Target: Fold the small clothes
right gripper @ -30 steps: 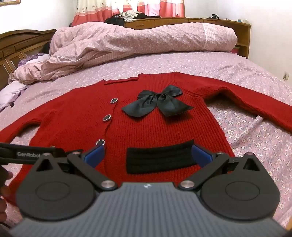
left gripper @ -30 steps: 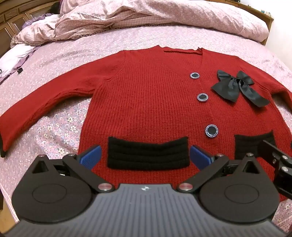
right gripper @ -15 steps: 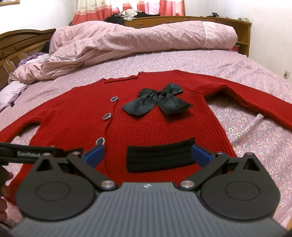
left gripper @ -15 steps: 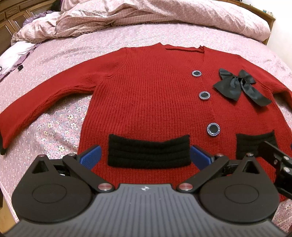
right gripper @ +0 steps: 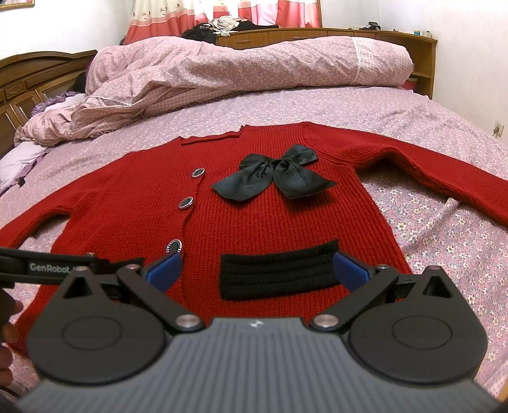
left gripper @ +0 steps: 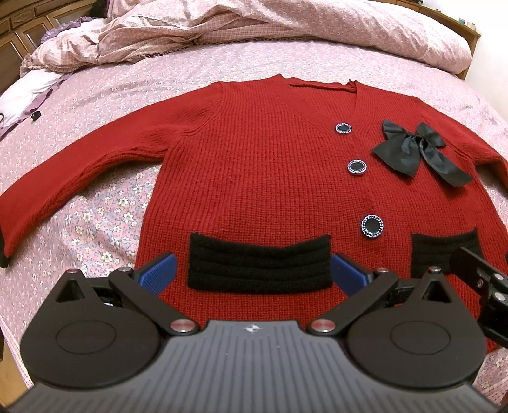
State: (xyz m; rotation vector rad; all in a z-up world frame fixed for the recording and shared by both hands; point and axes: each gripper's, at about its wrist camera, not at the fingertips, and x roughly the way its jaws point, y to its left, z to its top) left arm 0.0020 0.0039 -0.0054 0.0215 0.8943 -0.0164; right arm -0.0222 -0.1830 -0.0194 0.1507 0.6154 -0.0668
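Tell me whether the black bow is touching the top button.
Apart. The right wrist view shows a strip of red knit between the black bow and the top button; the left wrist view shows the same gap.

Cardigan (left gripper: 254,178) flat on bed (left gripper: 111,95), duvet (left gripper: 254,28) behind

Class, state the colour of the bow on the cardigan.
Black, satin-looking; the bow shows best in the right wrist view.

Left hand-held gripper (left gripper: 252,273): black linkages, blue pads; ribbed grey housing (silver screws)
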